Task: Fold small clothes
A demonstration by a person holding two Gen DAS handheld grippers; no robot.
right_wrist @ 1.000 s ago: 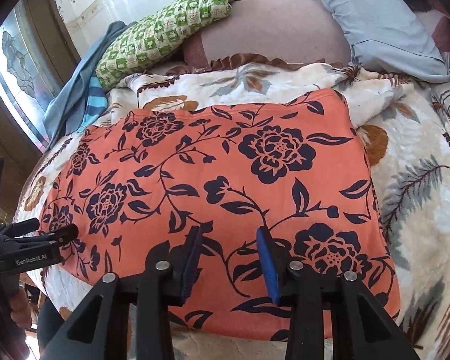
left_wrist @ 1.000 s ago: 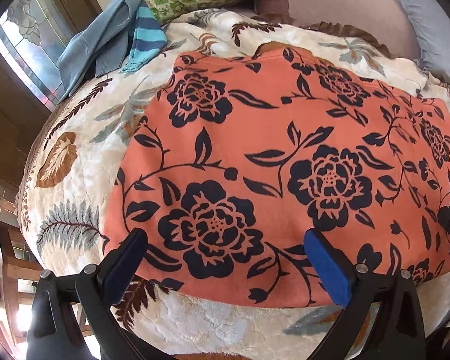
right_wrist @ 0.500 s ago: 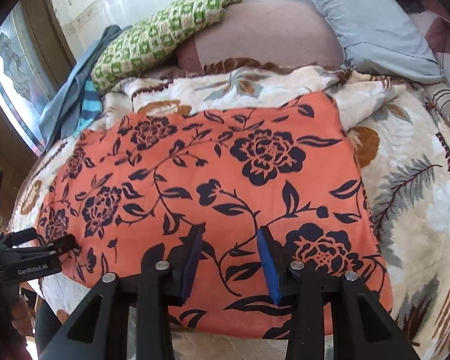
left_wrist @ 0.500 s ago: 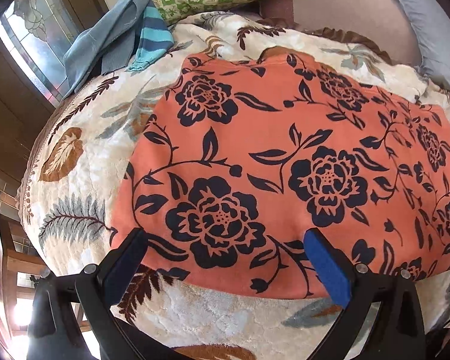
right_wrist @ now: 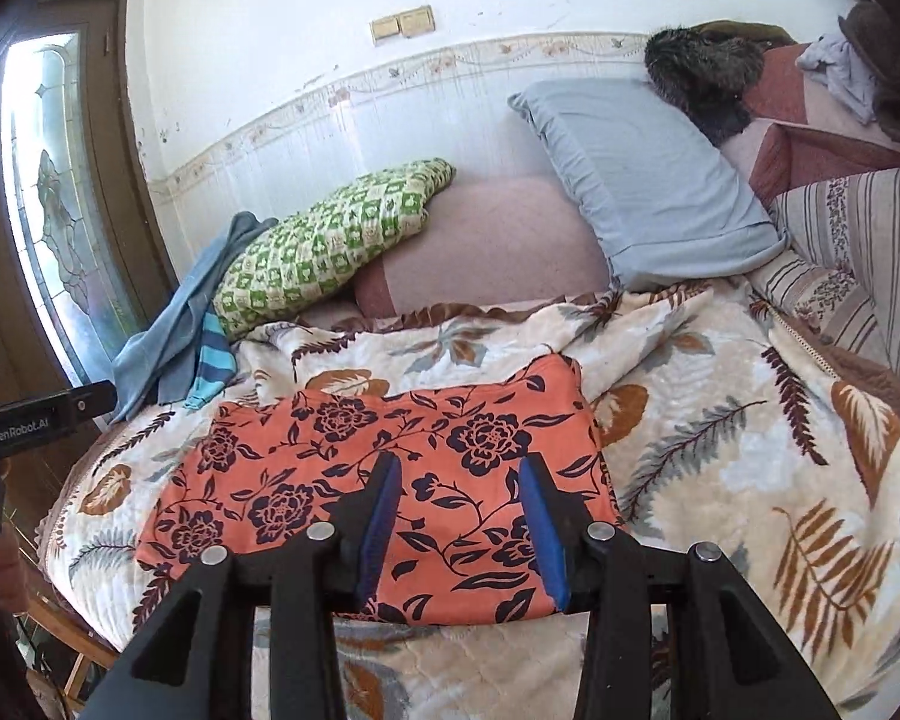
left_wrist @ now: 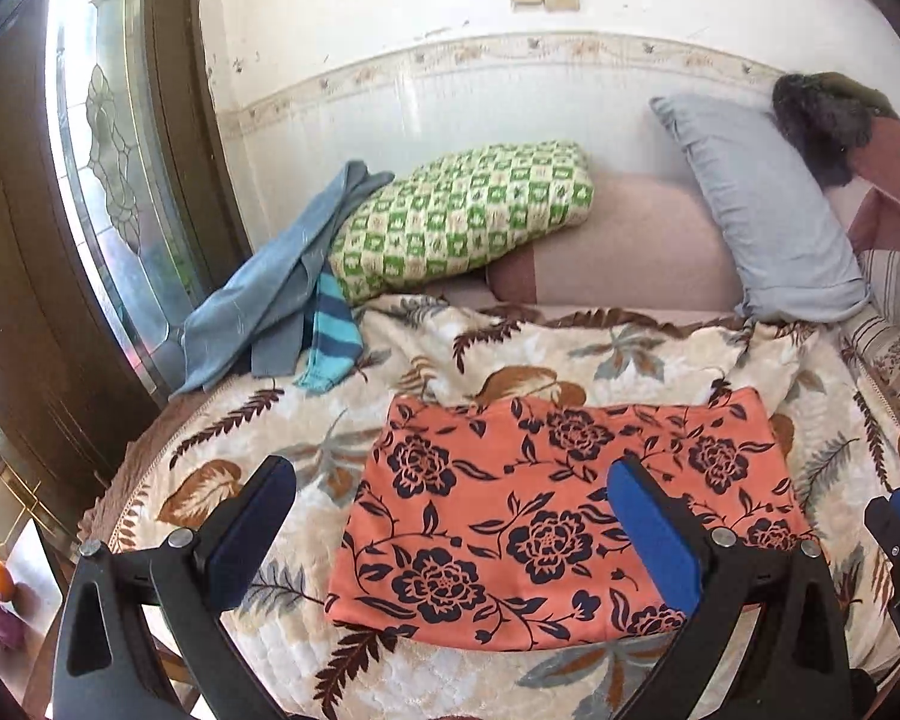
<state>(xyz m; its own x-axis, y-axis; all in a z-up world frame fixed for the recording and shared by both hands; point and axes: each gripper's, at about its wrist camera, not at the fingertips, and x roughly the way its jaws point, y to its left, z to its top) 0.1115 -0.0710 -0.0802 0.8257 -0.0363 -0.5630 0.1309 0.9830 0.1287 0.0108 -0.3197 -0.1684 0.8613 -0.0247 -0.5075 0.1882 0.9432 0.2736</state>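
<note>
The orange cloth with dark navy flowers and vines [left_wrist: 546,516] lies flat on the bed's cream blanket printed with brown and grey leaves [left_wrist: 282,432], near the front edge, already a neat rectangle with squared corners. To my eye that suggests a fold has been laid and the piece is lying free, since neither claw touches it.

The left claw [left_wrist: 450,534] hangs above the bed's front edge with its jaws spread wide and nothing between them; the cloth is only seen through the gap. The right claw [right_wrist: 459,528] stands at a middling width, its jaws opening, and likewise empty, raised clear of the fabric's near edge. Both being up and apart looks like a pause to judge the shape before any further fold.

Behind, against the wall, sit a green-and-cream checked pillow [left_wrist: 462,210], a pale blue pillow [left_wrist: 762,210] and a crumpled blue-grey garment with a turquoise striped piece [left_wrist: 282,312], well apart from the orange cloth, possibly waiting their turn.

The left view shows the cloth's left edge and the wooden door with patterned glass [left_wrist: 96,138] most fully, and the tip of the right claw at its frame edge. The right view alone shows the blanket's broad bare right side and the left tool's black body poking in beside a hand.
</note>
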